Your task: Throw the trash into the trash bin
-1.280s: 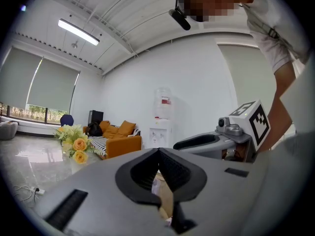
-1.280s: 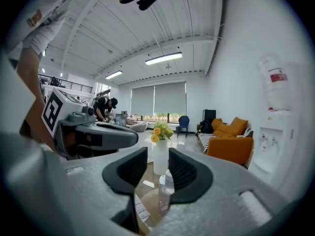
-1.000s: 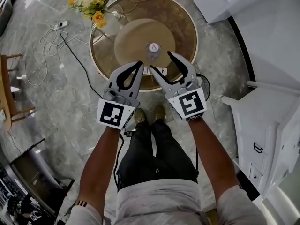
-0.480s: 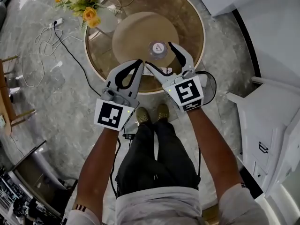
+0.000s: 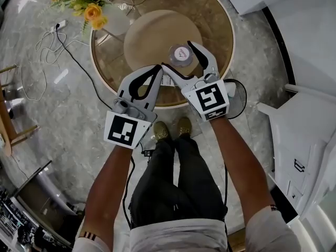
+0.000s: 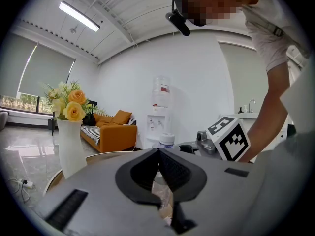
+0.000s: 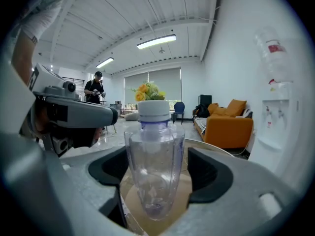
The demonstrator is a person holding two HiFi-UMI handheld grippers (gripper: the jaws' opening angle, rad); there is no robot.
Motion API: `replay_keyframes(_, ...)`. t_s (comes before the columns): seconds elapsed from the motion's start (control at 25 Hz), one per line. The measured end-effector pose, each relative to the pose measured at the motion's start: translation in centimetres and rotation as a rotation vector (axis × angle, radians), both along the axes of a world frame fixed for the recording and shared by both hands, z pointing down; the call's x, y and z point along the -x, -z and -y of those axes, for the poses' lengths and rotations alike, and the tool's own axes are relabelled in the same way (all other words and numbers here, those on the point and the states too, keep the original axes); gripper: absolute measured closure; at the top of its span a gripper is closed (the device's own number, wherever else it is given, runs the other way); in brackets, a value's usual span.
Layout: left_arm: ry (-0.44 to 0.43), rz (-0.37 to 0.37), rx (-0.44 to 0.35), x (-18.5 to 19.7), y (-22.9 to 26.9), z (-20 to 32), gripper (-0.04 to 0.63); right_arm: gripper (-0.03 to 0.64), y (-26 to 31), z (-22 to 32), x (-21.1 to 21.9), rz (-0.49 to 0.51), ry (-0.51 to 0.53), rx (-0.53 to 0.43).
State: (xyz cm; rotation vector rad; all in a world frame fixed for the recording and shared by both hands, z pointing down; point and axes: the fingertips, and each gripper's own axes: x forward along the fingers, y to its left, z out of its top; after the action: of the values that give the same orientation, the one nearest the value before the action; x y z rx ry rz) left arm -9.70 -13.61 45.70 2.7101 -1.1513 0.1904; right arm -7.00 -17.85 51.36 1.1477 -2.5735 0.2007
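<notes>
A clear plastic bottle with a white cap stands upright on the round glass table. My right gripper is open, one jaw on each side of the bottle, pads clear of it. In the right gripper view the bottle fills the gap between the wide jaws of the right gripper. My left gripper is shut just left of it, over the table's near edge, with nothing seen held. A white wrapper lies on the table between the grippers. The black trash bin stands on the floor, right of my right hand.
A white vase of yellow flowers stands at the table's far left edge. Cables and a power strip lie on the floor to the left. White cabinets line the right side. An orange sofa is behind the table.
Both grippers have sunk toward the table. The right jaws have spread wider and now flank the bottle, which stood ahead of them before. The left gripper stays shut.
</notes>
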Motion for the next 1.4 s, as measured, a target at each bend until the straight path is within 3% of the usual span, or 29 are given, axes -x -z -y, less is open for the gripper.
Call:
replay_keyframes(0.12,-0.003,0.002,0.002,0.1,-0.4,0.0,0.595,0.307,0.2,0.1,0.2,-0.001,0.004,-0.025)
replay_keyframes(0.64,0.001,-0.019,-0.055,-0.3,2.6,-0.7,0.595,0.312,7.2,-1.9,-1.2,0.080,-0.074,-0.099)
replay_keyframes(1.12,-0.150,-0.054,-0.098,-6.9,7.6,-4.6,0.595,0.311,14.6,-7.5,-9.9,0.054,-0.214,-0.179)
replay_keyframes(1.4,-0.261,-0.072,-0.081,-12.2,8.7,-6.4,0.595,0.311,15.4,-10.7,-17.0,0.027,-0.317,-0.163)
